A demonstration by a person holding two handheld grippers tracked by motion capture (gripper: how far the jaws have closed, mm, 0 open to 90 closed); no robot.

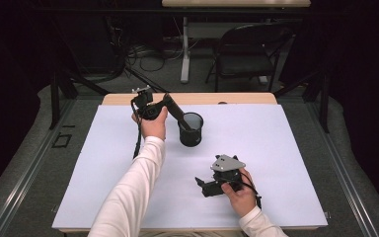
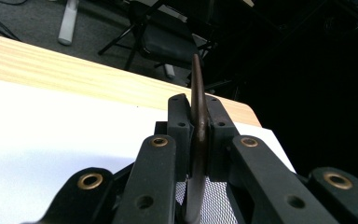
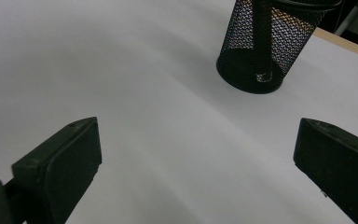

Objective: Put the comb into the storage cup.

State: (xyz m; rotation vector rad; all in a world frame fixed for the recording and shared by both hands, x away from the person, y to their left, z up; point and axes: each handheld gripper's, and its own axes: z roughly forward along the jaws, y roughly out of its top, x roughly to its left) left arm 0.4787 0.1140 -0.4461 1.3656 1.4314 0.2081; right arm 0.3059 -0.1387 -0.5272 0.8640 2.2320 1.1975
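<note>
The left gripper (image 1: 182,117) reaches out over the far part of the white sheet (image 1: 103,163), its black jaws angled down toward the black mesh cup (image 1: 191,129), which stands upright on the sheet near the far edge, a bit left of centre. In the left gripper view the jaws are clenched tight on the cup's thin dark rim (image 2: 198,121), one pad on either side of the wall, w/ the mesh visible just below between the jaw arms. The left hand (image 1: 154,123) holds the gripper body, and the white sleeve (image 1: 133,192) runs back to the bottom edge of the high view. The right gripper (image 1: 202,186) sits low on the near-right part of the sheet, well apart from the cup, held by the right hand (image 1: 241,195) (grey three-cornered plate (image 1: 227,163) on top). Its jaws stand released, wide apart, nothing between them; in the right gripper view the two pads frame bare white sheet, and the mesh cup (image 3: 268,44) shows farther off at upper right, upright, w/ a dark bar reaching down inside it to the cup's floor; what that bar is can't be told for sure. The sheet lies on a wooden table (image 1: 187,98) whose light edge shows at the far side. Beyond the table, on grey floor, a black folding chair (image 1: 246,54).
</note>
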